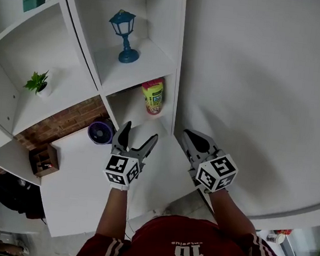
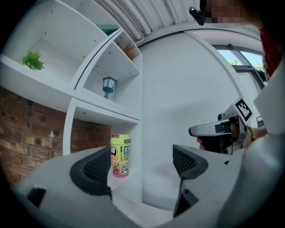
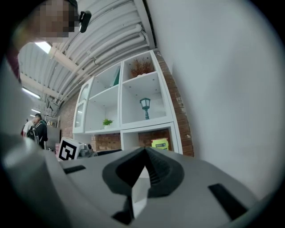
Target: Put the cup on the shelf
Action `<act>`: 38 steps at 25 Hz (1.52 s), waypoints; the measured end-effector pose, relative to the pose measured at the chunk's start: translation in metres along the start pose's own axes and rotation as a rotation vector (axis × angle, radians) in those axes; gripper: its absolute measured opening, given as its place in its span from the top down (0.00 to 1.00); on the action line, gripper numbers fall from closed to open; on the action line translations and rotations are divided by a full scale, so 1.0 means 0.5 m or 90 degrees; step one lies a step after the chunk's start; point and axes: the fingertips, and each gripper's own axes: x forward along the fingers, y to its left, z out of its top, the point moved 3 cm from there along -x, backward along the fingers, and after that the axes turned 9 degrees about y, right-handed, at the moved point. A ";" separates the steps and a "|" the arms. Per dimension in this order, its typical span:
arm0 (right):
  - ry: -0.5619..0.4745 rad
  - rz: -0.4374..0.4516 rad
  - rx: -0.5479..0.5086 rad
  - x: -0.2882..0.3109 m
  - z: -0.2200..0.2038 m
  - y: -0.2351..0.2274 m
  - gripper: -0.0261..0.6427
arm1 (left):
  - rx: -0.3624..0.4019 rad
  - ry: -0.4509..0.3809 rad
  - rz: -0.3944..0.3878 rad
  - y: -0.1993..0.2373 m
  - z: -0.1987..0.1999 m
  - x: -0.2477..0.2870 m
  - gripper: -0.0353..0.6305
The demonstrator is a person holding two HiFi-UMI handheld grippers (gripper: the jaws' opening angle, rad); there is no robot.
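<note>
- The cup (image 1: 153, 95) stands upright in the bottom right compartment of the shelf (image 1: 177, 52). It is close to the right side panel, with bare board in front of it and to its left.
- In the bay above it is a blue lantern (image 1: 123, 34), and a small plant (image 1: 37, 83) sits one bay further left.
- Past the shelf's right edge runs a plain white wall (image 1: 257, 78), which closes in your right side.
- The white tabletop (image 1: 78, 190) lies below your hands. A purple round thing (image 1: 100, 131) sits on it just left of your left tool.
- Your left tool (image 1: 140, 132) points toward the cup's compartment with its jaws spread wide and nothing between them. The cup is well beyond the tips.
- Your right tool (image 1: 189, 135) is held beside the left one, nearer the wall, with its jaws pressed together on nothing.
</note>
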 end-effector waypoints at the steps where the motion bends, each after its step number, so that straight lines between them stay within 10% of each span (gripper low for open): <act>1: -0.004 0.006 0.002 -0.013 0.003 0.005 0.95 | 0.000 -0.002 0.011 -0.006 0.004 -0.021 0.29; 22: -0.010 0.141 0.006 -0.555 -0.089 0.245 0.95 | -0.011 -0.019 0.291 -0.474 0.016 -0.698 0.29; 38: -0.067 0.140 -0.010 -0.714 0.007 0.485 0.95 | -0.003 -0.060 0.313 -0.571 0.099 -1.018 0.29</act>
